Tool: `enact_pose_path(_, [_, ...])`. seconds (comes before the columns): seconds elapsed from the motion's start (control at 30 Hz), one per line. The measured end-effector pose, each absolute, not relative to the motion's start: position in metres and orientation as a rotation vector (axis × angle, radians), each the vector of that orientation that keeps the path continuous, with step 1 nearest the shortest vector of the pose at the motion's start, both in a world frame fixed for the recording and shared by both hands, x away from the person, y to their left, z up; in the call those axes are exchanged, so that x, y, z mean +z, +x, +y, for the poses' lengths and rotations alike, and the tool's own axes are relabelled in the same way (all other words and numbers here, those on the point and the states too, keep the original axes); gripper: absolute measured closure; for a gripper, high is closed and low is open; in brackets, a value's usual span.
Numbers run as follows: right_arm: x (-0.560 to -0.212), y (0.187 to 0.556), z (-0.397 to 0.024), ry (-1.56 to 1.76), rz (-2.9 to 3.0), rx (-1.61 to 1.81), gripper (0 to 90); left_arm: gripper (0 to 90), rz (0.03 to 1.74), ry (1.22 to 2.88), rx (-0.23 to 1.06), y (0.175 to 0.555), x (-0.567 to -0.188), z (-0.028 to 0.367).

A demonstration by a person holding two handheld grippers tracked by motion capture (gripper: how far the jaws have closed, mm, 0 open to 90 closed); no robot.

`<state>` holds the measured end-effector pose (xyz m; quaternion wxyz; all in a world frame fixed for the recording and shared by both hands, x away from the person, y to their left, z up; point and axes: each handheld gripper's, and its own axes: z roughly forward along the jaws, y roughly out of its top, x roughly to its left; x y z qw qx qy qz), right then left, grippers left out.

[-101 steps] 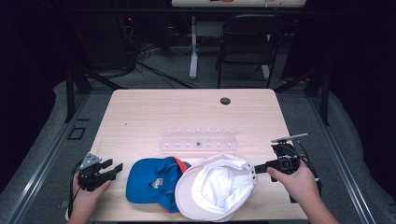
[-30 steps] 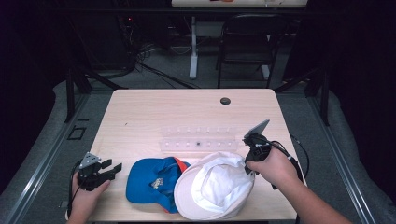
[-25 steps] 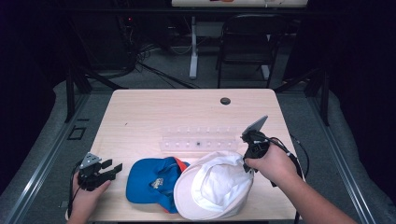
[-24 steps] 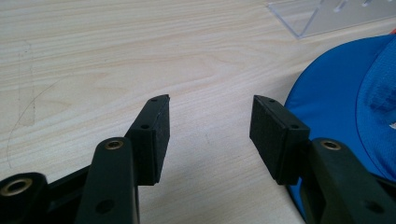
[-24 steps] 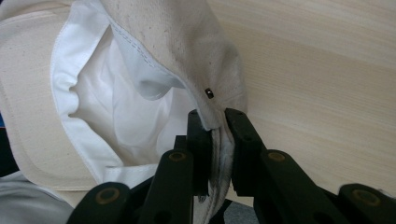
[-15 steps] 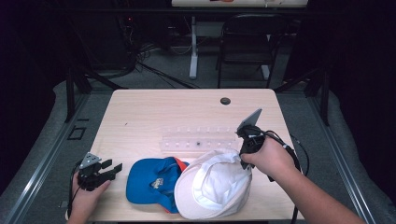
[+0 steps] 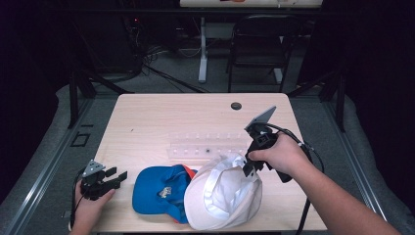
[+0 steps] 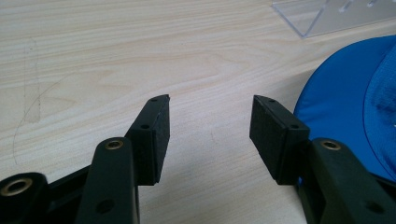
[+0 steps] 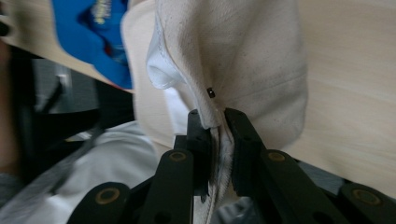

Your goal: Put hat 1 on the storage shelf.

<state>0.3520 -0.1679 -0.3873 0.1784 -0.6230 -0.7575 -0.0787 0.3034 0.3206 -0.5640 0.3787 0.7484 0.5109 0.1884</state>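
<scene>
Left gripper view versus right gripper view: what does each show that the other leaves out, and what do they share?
Left gripper view alone: the left hand-held gripper, jaws wide apart with nothing between them, low over bare table, and a corner of a clear acrylic rack. Right gripper view alone: the right hand-held gripper shut on a fold of the white cap, which hangs from its jaws. Shared: the blue cap and the light wood tabletop.
</scene>
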Motion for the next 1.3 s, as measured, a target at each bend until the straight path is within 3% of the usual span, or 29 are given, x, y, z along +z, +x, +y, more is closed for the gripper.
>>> enact_pose_path(0.53, [-0.383,0.345,-0.200,-1.573,-1.765,-0.594,81.2,48.3,1.305,1.898,0.490,0.304,-0.566,0.319])
enact_pose_path(1.3, [-0.343,0.361,-0.219,-1.563,-1.599,-0.930,81.3,48.4,1.277,1.899,0.506,0.302,-0.562,0.312])
